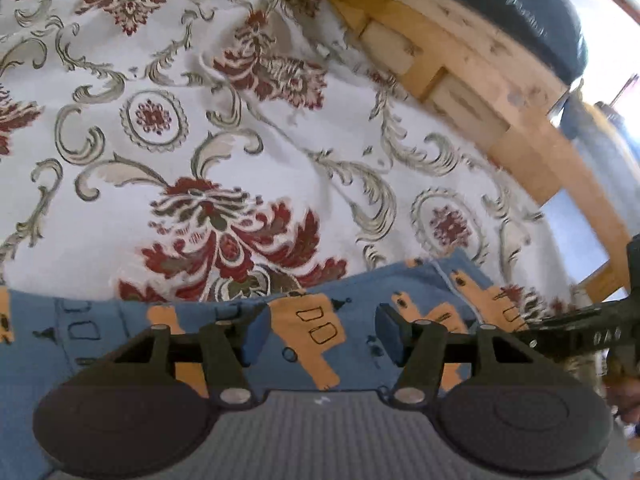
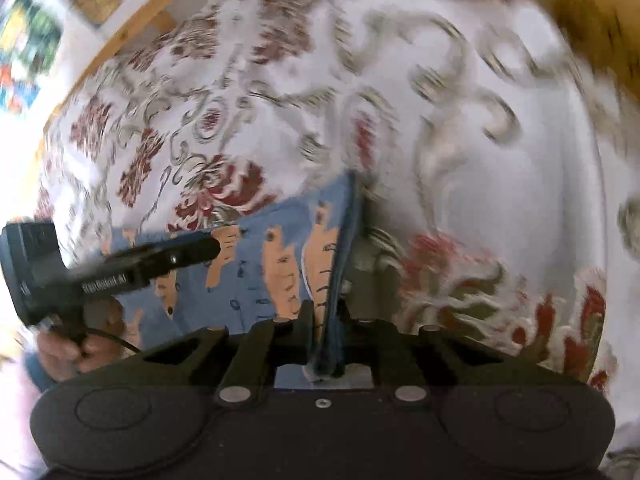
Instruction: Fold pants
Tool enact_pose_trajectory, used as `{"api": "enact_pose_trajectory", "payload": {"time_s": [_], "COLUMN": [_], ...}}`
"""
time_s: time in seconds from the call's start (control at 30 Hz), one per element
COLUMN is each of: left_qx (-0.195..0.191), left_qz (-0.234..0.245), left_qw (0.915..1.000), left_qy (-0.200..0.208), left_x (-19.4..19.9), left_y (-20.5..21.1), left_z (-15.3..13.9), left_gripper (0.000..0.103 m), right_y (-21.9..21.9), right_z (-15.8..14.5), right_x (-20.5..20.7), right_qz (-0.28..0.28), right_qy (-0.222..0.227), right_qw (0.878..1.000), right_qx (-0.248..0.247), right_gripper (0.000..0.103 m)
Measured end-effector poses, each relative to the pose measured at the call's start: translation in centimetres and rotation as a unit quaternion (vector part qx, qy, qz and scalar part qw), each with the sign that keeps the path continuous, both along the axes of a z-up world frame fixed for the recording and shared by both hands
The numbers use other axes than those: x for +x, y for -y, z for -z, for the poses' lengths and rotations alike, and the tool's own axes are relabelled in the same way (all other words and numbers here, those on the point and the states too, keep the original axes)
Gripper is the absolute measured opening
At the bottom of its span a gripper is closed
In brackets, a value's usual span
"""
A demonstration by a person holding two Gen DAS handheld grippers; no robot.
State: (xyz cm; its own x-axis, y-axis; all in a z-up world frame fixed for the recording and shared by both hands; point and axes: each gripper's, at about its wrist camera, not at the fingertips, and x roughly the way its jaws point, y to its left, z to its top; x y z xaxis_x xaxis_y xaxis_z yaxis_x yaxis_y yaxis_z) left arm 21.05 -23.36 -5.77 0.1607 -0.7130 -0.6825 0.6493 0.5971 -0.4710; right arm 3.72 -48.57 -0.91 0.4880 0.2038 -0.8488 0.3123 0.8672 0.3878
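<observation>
Over the flowered bedspread (image 1: 208, 128), the left gripper (image 1: 322, 334) hangs with its fingers (image 1: 256, 334) set well apart, nothing between them; the blue pads frame a stretch of the pants (image 1: 304, 332), a light blue cloth printed with orange shapes, but whether the tips touch the fabric I cannot tell. The pants lie flat on the bedspread just ahead of that gripper, their far edge running straight across the lower part of the left view, with one corner raised a little toward the right. From the right wrist, the right gripper (image 2: 326, 334) has its fingers (image 2: 306, 332) drawn close together and clamped on a bunched edge of the pants, which rises as a dark blue ridge from between the tips and runs away up the middle of the view. To the left of that ridge the cloth spreads flat; to its right only the bedspread shows. The other gripper's black body crosses the left side of that view, and a hand (image 2: 76, 350) grips its handle low at the edge, partly cut off. A wooden frame (image 1: 500, 92) borders the bedspread at the upper right of the left view. The right view is badly smeared, so the pattern and the background there are hard to make out.
</observation>
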Motion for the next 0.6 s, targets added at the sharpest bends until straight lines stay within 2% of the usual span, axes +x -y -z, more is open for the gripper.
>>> {"api": "enact_pose_trajectory", "payload": {"time_s": [0.13, 0.3, 0.37, 0.43, 0.5, 0.6], "left_qx": [-0.031, -0.08, -0.096, -0.101, -0.102, -0.104], "left_qz": [0.013, 0.018, 0.015, 0.013, 0.001, -0.036], "left_qw": [0.9994, 0.9942, 0.9916, 0.9911, 0.9906, 0.9844], "left_qy": [-0.013, -0.069, -0.085, -0.086, -0.091, -0.137], "left_x": [0.0, 0.7, 0.9, 1.1, 1.4, 2.5], "left_y": [-2.8, -7.5, -9.9, -11.7, -13.2, -14.7], "left_z": [-2.0, -3.0, -2.9, -2.5, -1.5, 1.6], "left_gripper": [0.068, 0.075, 0.08, 0.087, 0.088, 0.088], "right_y": [-5.8, -15.4, -19.4, -22.4, -24.5, -26.9], "right_z": [-2.7, -3.3, -2.6, -1.5, -0.1, 2.6], "right_x": [0.4, 1.3, 1.7, 2.3, 2.9, 3.6], "right_qz": [-0.035, -0.102, -0.13, -0.144, -0.148, -0.141], "right_qy": [0.051, 0.096, 0.107, 0.111, 0.109, 0.105], "right_qw": [0.995, 0.971, 0.96, 0.955, 0.953, 0.95], "right_qx": [-0.081, -0.196, -0.223, -0.235, -0.24, -0.258], "right_gripper": [0.01, 0.011, 0.011, 0.011, 0.011, 0.012]}}
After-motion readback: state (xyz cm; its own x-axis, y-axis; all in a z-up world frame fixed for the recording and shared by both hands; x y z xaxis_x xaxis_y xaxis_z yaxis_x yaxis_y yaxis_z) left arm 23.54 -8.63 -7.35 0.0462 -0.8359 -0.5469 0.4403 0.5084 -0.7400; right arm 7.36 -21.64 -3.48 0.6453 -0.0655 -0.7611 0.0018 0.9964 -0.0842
